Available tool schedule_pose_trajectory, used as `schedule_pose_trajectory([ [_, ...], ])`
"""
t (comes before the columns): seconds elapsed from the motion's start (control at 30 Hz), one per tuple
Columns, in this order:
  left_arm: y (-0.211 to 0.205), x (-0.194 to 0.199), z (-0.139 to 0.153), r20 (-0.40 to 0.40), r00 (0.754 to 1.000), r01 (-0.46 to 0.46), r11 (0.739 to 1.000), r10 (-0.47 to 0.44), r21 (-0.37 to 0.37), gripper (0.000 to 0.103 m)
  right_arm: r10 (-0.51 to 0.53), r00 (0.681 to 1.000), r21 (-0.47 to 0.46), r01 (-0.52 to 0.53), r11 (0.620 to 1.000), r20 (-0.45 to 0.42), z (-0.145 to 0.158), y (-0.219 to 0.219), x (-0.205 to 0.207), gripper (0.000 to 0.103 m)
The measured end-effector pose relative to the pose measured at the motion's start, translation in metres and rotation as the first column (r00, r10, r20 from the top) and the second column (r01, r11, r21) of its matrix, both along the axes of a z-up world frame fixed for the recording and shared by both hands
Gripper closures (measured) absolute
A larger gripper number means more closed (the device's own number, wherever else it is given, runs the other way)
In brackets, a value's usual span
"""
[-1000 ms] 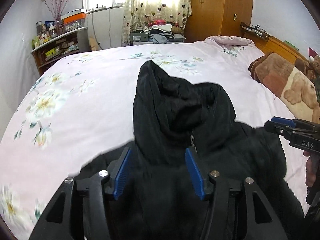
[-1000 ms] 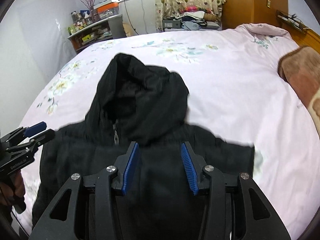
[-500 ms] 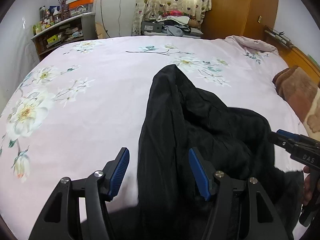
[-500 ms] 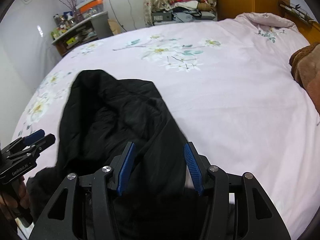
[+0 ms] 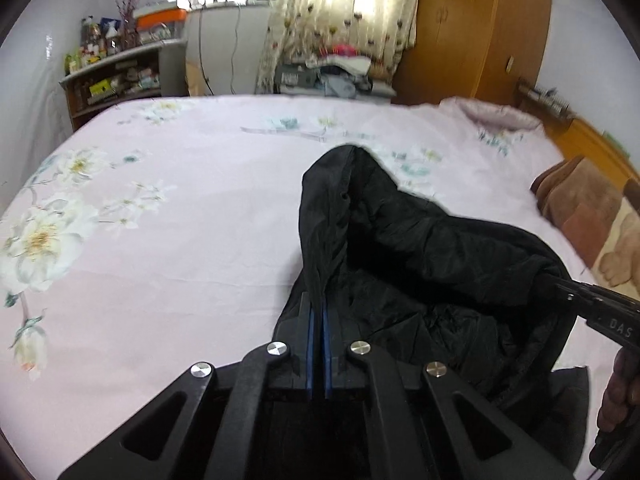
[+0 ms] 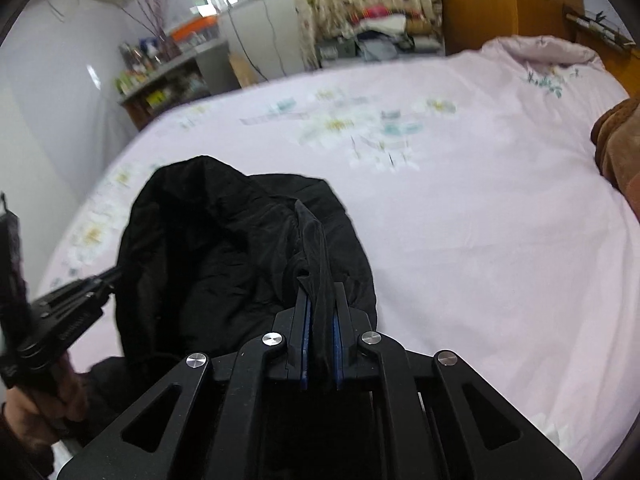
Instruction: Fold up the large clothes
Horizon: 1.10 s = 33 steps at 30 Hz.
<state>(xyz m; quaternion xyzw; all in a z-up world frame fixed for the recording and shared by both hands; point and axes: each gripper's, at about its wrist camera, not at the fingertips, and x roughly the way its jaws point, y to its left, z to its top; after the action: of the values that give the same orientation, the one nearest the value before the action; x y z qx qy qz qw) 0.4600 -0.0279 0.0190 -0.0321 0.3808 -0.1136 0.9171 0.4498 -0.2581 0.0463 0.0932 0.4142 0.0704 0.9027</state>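
Observation:
A black hooded jacket (image 5: 420,256) lies bunched on a pink floral bedsheet (image 5: 160,216), its hood pointing away from me. My left gripper (image 5: 319,312) is shut on a fold of the jacket's left edge. My right gripper (image 6: 320,300) is shut on a fold of the jacket (image 6: 224,240) at its right edge. In the left wrist view the right gripper (image 5: 560,292) reaches into the cloth from the right. In the right wrist view the left gripper (image 6: 112,276) reaches in from the left.
A brown blanket with a bear print (image 5: 592,220) lies at the bed's right side. A shelf with bottles (image 5: 116,76) stands at the far left, a pile of clothes (image 5: 336,72) under the curtained window, and a wooden wardrobe (image 5: 480,28) at the far right.
Both grippers were open over the jacket and have shut on its cloth. The jacket, spread flat a second ago, is gathered into a bunch between them.

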Motion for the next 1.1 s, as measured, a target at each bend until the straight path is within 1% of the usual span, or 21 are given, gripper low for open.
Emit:
schedule_pose_trajectory([
  [0.13,0.022,-0.052,0.034,0.068,0.998,0.011,0.998,-0.006,-0.067,0.1,0.01,0.997,0.031,-0.013,0.999,0.074,0.033,-0.002,-0.052,0.095],
  [0.2,0.033,-0.077,0.045,0.089,0.996,0.013,0.995,-0.005,-0.097,0.1,0.003,0.996,0.06,-0.008,0.998,0.09,0.042,-0.004,-0.076,0.095],
  [0.27,0.039,-0.104,0.054,0.104,0.995,0.02,0.993,-0.008,-0.113,0.1,-0.008,0.994,0.076,0.0,0.997,0.108,0.048,-0.009,-0.104,0.095],
  [0.33,0.043,-0.129,0.055,0.112,0.994,0.023,0.993,-0.01,-0.116,0.1,-0.012,0.994,0.088,0.003,0.996,0.106,0.049,-0.012,-0.13,0.095],
  [0.37,0.045,-0.144,0.054,0.111,0.994,0.025,0.993,-0.012,-0.116,0.1,-0.014,0.994,0.092,0.004,0.996,0.105,0.047,-0.012,-0.136,0.095],
  [0.47,0.051,-0.182,0.043,0.094,0.996,0.016,0.995,-0.007,-0.102,0.1,-0.02,0.997,0.114,0.011,0.993,0.078,0.037,-0.014,-0.171,0.096],
  [0.6,0.057,-0.215,0.016,0.024,1.0,-0.01,0.994,0.013,-0.104,0.1,-0.029,0.999,0.147,0.026,0.989,0.02,0.013,-0.018,-0.202,0.096],
  [0.7,0.064,-0.23,-0.007,-0.046,0.999,-0.033,0.994,0.028,-0.1,0.099,-0.034,0.999,0.15,0.04,0.988,-0.039,-0.011,-0.021,-0.221,0.096],
  [0.8,0.07,-0.244,-0.026,-0.111,0.993,-0.049,0.996,0.041,-0.074,0.099,-0.025,0.995,0.159,0.041,0.986,-0.1,-0.034,-0.025,-0.234,0.096],
  [0.93,0.085,-0.265,-0.038,-0.177,0.983,-0.065,0.997,0.055,-0.052,0.098,-0.016,0.986,0.182,0.047,0.982,-0.167,-0.053,-0.032,-0.248,0.096],
  [1.0,0.092,-0.277,-0.038,-0.189,0.979,-0.082,0.995,0.071,-0.055,0.098,-0.031,0.984,0.194,0.065,0.979,-0.178,-0.054,-0.037,-0.252,0.088],
  [1.03,0.097,-0.282,-0.035,-0.184,0.979,-0.094,0.994,0.083,-0.056,0.094,-0.034,0.984,0.216,0.072,0.974,-0.173,-0.053,-0.041,-0.254,0.079],
  [1.07,0.1,-0.286,-0.033,-0.177,0.98,-0.108,0.992,0.096,-0.059,0.086,-0.034,0.986,0.254,0.075,0.964,-0.163,-0.05,-0.044,-0.257,0.073],
  [1.1,0.104,-0.286,-0.029,-0.169,0.979,-0.126,0.99,0.113,-0.069,0.079,-0.033,0.988,0.28,0.075,0.957,-0.153,-0.048,-0.044,-0.259,0.06],
])
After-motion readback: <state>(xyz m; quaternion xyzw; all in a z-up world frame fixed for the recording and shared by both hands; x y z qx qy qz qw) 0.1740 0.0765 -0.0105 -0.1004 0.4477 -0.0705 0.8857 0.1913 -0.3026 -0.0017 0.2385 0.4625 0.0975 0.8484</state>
